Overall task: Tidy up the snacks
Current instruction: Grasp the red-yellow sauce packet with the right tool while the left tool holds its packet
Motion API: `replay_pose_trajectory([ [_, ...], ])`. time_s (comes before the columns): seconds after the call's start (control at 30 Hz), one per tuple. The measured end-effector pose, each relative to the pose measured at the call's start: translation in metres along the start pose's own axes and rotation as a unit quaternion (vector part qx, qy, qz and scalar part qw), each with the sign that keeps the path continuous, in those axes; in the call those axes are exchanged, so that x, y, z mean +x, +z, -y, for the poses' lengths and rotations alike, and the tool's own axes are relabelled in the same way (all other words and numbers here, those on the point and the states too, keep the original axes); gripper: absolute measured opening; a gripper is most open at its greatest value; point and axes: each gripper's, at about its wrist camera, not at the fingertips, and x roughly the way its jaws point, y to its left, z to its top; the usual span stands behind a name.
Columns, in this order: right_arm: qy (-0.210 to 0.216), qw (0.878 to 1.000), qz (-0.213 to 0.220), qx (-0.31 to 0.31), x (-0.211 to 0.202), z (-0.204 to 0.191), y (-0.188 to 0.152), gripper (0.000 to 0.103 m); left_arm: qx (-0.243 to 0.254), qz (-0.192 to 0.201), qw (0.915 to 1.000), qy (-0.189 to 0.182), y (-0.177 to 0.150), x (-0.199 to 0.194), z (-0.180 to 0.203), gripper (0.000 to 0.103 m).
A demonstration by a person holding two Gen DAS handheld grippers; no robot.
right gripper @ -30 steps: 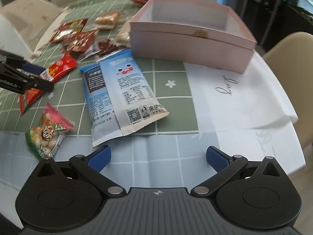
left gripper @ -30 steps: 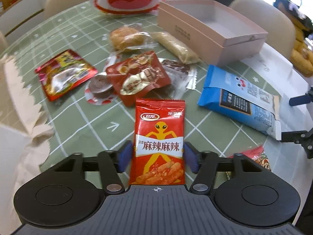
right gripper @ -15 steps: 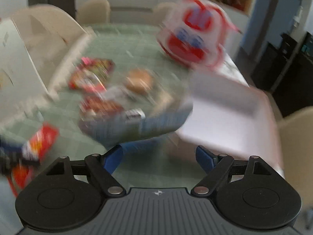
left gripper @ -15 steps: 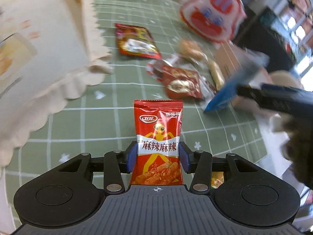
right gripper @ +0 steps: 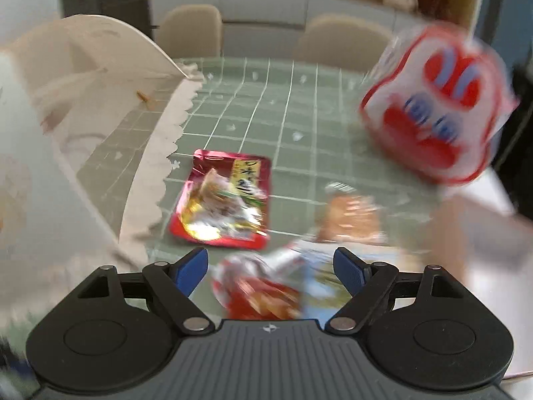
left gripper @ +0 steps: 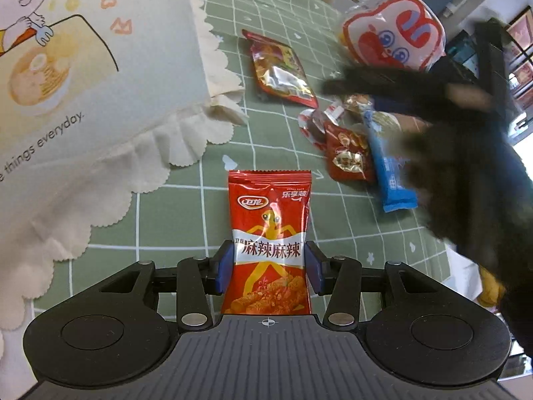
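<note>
My left gripper [left gripper: 268, 266] is shut on a red spicy-strip packet [left gripper: 269, 220], which stands upright between the blue pads above the green checked tablecloth [left gripper: 166, 216]. A cream bag printed with a cartoon child [left gripper: 100, 83] lies just left of it. Its open mouth [right gripper: 83, 133] shows in the right wrist view. My right gripper [right gripper: 271, 266] is blurred by motion. A blue packet [right gripper: 319, 286] sits against its right finger. In the left wrist view that blue packet [left gripper: 393, 173] hangs edge-on under the blurred dark gripper, off the table.
On the cloth lie a red foil packet [right gripper: 223, 200], a wrapped bun [right gripper: 353, 216] and a dark red chestnut packet [left gripper: 346, 156]. A big red-and-white cartoon-face bag [right gripper: 433, 106] stands at the back right, the pink box [right gripper: 473, 243] near right. Beige chairs [right gripper: 190, 30] stand beyond the table.
The left gripper squeezed tighter on the red packet, rolled, and swung toward the cream bag. The right gripper narrowed on the blue packet, lifted it, and swept left over the other snacks.
</note>
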Motion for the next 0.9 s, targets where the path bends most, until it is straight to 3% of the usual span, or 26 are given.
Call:
replay_pose_trajectory([
  [0.1,0.010,1.000,-0.002,0.024,0.041,-0.012,0.021,0.083,0.003,-0.005,1.0000,-0.003,0.000,-0.001,-0.001,0.050],
  [0.27,-0.015,1.000,-0.005,-0.007,0.092,-0.036,0.043,0.087,0.007,-0.008,0.9999,0.007,-0.002,-0.011,-0.006,0.050],
  [0.43,0.000,1.000,-0.013,0.003,0.103,-0.039,0.046,0.090,-0.001,-0.013,0.9997,0.019,-0.004,-0.016,-0.014,0.050],
  [0.57,0.006,0.999,-0.038,-0.013,0.079,-0.034,0.038,0.063,0.001,-0.016,0.9999,0.005,-0.001,-0.013,-0.014,0.050],
  [0.6,0.007,0.999,-0.042,-0.016,0.068,-0.032,0.032,0.060,0.003,-0.018,0.9998,0.000,-0.001,-0.012,-0.013,0.050],
  [0.77,0.024,0.998,-0.048,-0.020,0.004,-0.014,-0.008,0.025,0.018,-0.026,0.9994,-0.017,0.000,-0.003,0.000,0.050],
  [0.9,0.031,0.999,-0.044,0.001,-0.056,0.010,-0.043,0.013,0.030,-0.029,0.9987,-0.029,-0.001,0.004,0.015,0.050],
])
